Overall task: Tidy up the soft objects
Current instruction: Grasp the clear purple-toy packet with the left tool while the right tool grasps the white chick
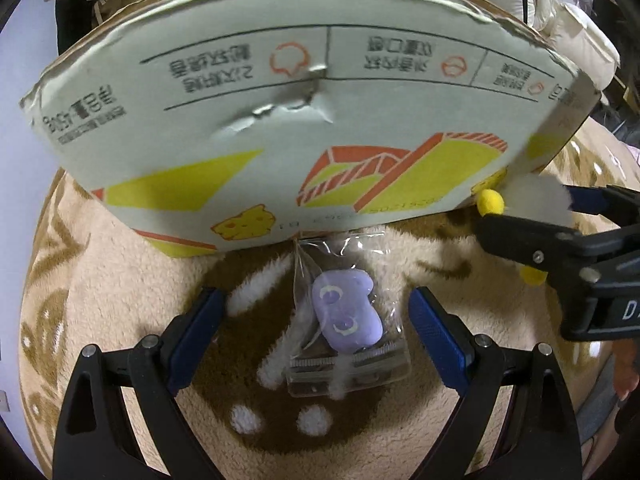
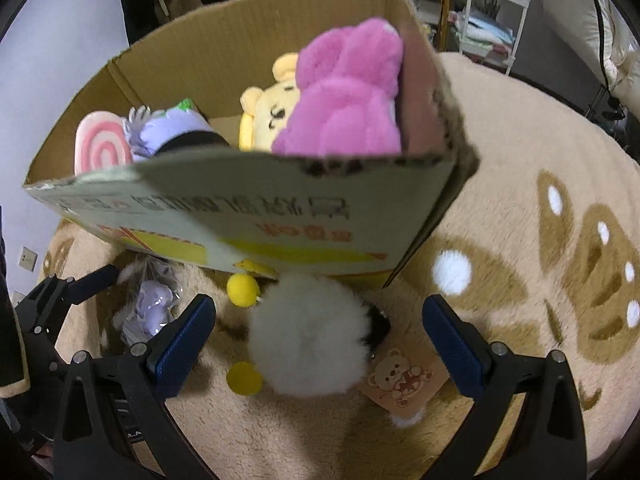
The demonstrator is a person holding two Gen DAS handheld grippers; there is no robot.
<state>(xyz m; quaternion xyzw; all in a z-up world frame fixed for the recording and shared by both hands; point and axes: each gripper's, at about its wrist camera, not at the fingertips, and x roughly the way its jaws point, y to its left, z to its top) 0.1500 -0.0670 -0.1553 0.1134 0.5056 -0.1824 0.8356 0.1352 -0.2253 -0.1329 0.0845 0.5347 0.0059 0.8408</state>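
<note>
A purple soft toy [image 1: 346, 314] in a clear plastic bag lies on the beige plush rug [image 1: 120, 300], just in front of a cardboard box [image 1: 280, 120]. My left gripper [image 1: 316, 332] stands open with the bag between its blue pads, not touching it. A fluffy white toy [image 2: 310, 336] with yellow pompoms [image 2: 243, 289] and a bear tag [image 2: 402, 380] lies at the box's near corner. My right gripper [image 2: 318, 348] is open around it, pads apart from the fur. Inside the box [image 2: 248, 208] sit a pink plush [image 2: 348, 92], a yellow bear [image 2: 268, 116], a purple toy and a pink swirl cushion [image 2: 102, 152].
The box's tall printed wall rises right behind both toys. The right gripper's black body [image 1: 560, 264] reaches in at the right of the left wrist view, and the left gripper [image 2: 60, 300] shows at the left of the right wrist view. A shelving rack [image 2: 492, 12] stands beyond the rug.
</note>
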